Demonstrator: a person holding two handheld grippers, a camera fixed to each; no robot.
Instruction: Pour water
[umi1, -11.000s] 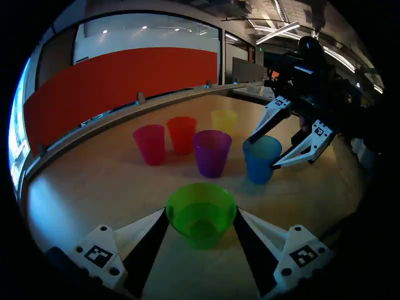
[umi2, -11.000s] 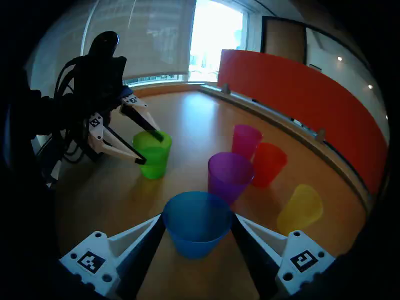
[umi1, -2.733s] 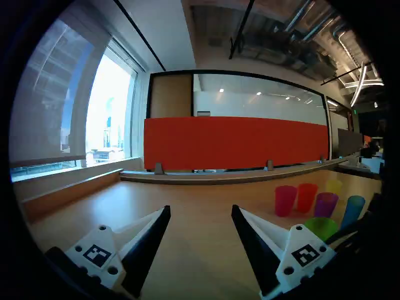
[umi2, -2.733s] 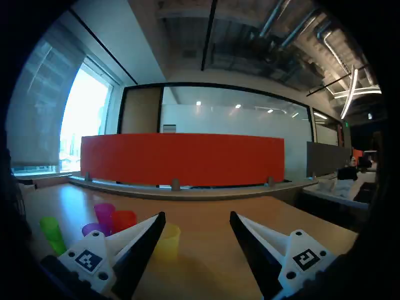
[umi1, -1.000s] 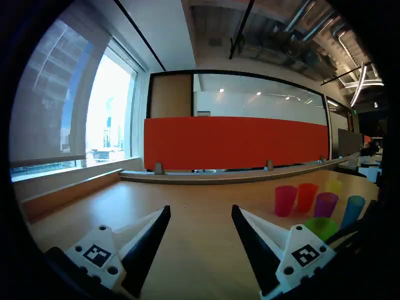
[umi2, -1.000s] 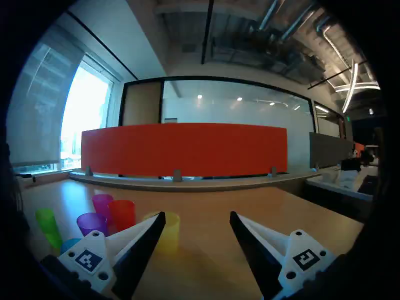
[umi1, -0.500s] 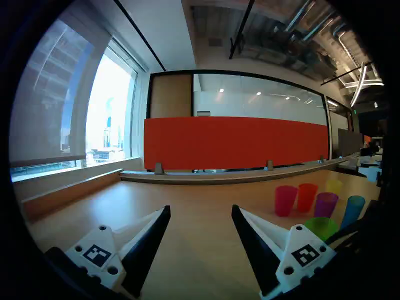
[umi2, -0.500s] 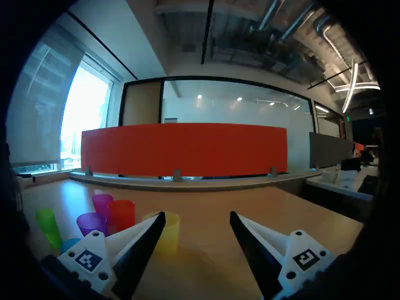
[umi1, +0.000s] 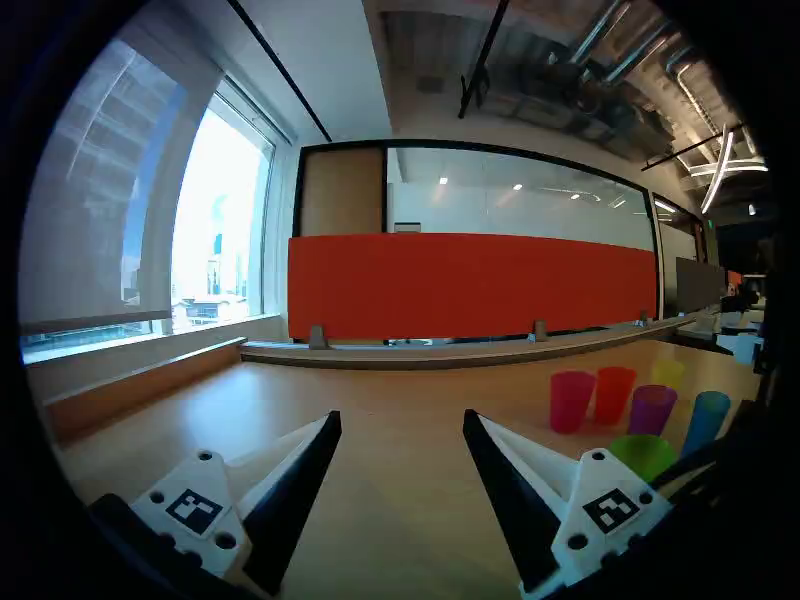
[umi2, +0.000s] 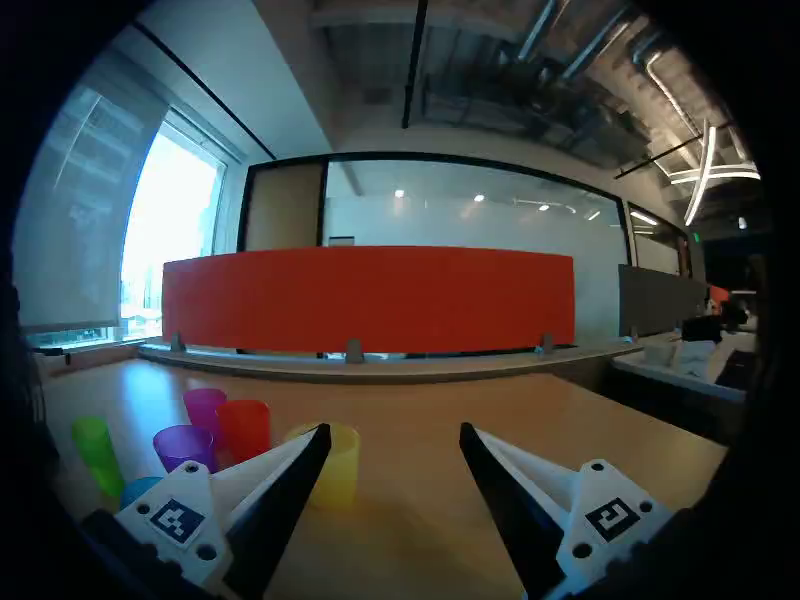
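The desk runs back to a red panel. The left claw points level across the desk, released, with nothing between its fingers. The right claw is likewise released and bare.

In the left gripper view the cups are grouped at the right, well apart from the claw: green cup nearest, then blue cup, purple cup, pink cup, orange cup and yellow cup. Each stands upright, long axis vertical, mouth up. In the right gripper view the group sits at the left. Whether any cup holds water cannot be told.
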